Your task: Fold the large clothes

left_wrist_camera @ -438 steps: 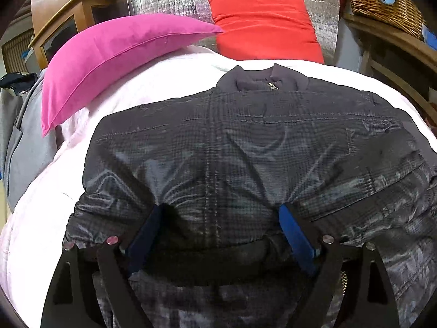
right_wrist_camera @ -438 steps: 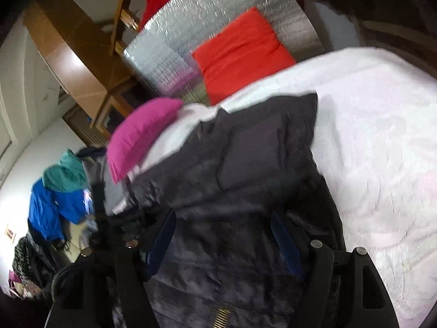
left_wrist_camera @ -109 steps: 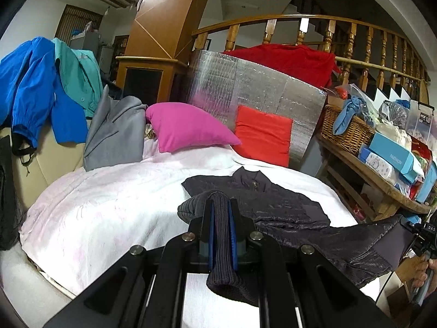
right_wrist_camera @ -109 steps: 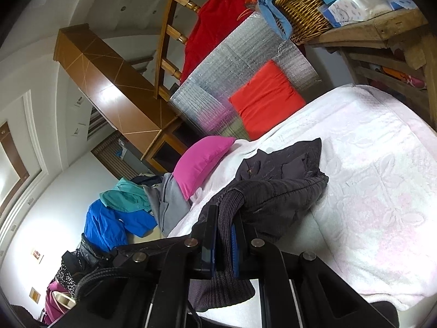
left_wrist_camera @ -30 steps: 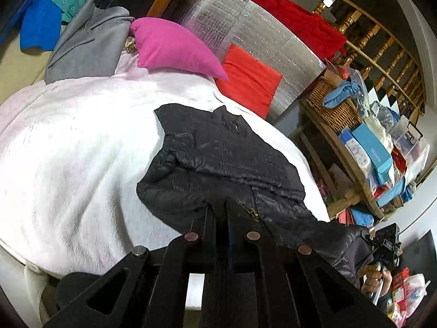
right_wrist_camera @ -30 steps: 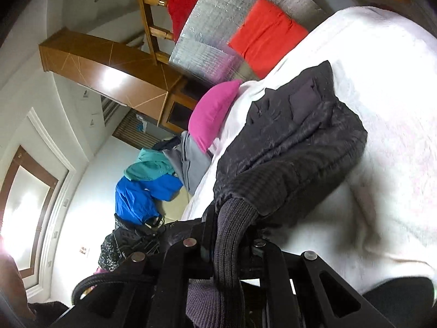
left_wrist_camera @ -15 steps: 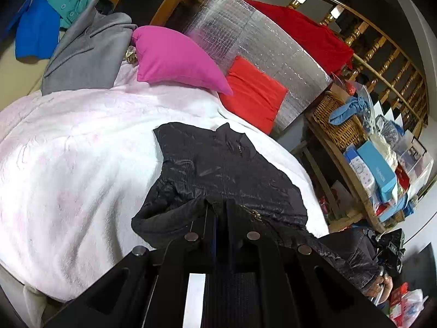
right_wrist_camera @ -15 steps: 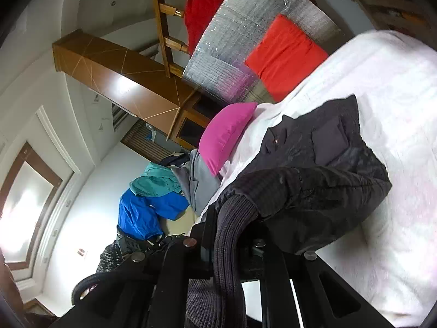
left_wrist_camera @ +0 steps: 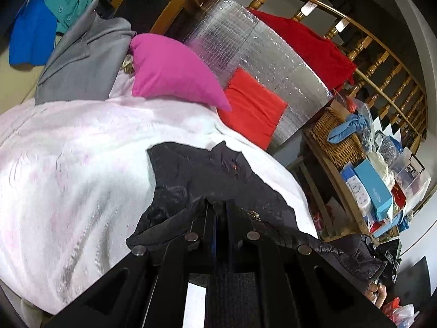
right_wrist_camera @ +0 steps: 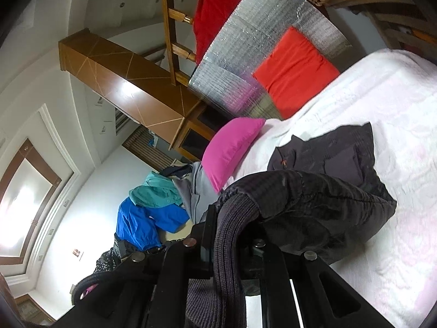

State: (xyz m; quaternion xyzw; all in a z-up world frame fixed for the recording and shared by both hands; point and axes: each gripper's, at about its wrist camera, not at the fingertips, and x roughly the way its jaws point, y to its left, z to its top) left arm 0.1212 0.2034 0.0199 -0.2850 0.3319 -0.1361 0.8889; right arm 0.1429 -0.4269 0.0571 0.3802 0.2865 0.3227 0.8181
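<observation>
The left gripper (left_wrist_camera: pixel 217 213) has its jaws clamped on the ribbed hem of the dark quilted jacket (left_wrist_camera: pixel 202 175), angled down over it. The right gripper (right_wrist_camera: pixel 232 218) grips the jacket's knit cuff, nearly level.

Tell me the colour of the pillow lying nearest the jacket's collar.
Magenta pink; the pillow shows best in the left wrist view, beyond the dark jacket.

The jacket (left_wrist_camera: pixel 207 169) lay on the bed (left_wrist_camera: pixel 68 180), its near edge lifted off it. Two cushions (left_wrist_camera: pixel 174 73) sat behind the jacket at the bed's far end; a basket (left_wrist_camera: pixel 336 139) stood right of the bed.
</observation>
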